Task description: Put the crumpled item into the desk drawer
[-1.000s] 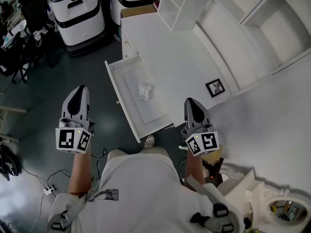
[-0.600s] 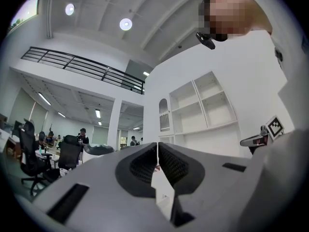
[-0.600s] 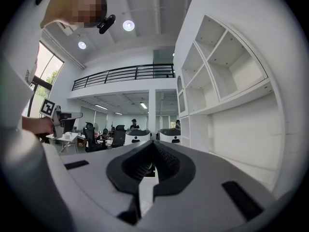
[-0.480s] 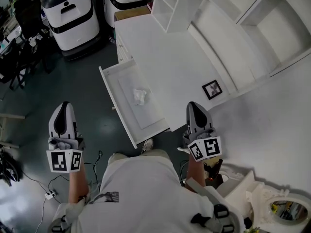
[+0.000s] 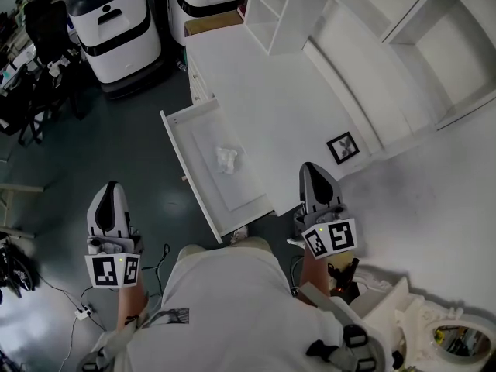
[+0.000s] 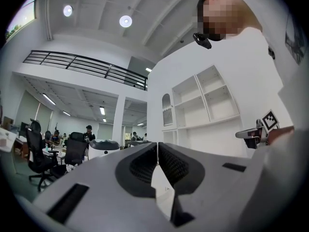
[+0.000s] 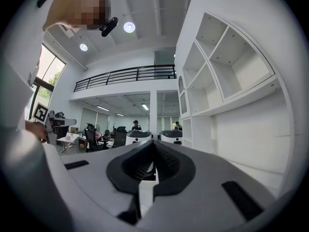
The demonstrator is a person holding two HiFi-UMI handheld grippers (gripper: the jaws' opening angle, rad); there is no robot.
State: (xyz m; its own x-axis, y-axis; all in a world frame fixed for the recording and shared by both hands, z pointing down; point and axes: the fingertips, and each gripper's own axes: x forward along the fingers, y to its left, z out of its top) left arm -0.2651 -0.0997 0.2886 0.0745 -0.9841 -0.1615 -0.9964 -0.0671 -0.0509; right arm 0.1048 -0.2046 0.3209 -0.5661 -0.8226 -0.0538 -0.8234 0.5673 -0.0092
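Note:
The white desk drawer stands pulled out from the desk. A crumpled white item lies on its floor, near the middle. My left gripper hangs over the dark floor, left of and nearer me than the drawer; its jaws are shut with nothing between them. My right gripper hovers at the desk's near edge, right of the drawer's front corner. It too is shut and empty. Both gripper views look up at the room, so neither shows the drawer.
A small framed picture lies on the desk by the white shelving. Two white-and-black machines stand beyond the desk, with office chairs at far left. Cables run on the floor. A white moulded object sits at lower right.
My left gripper has drawn back toward me and to the left, away from the drawer. The right gripper has barely moved. The crumpled item stays in the drawer.

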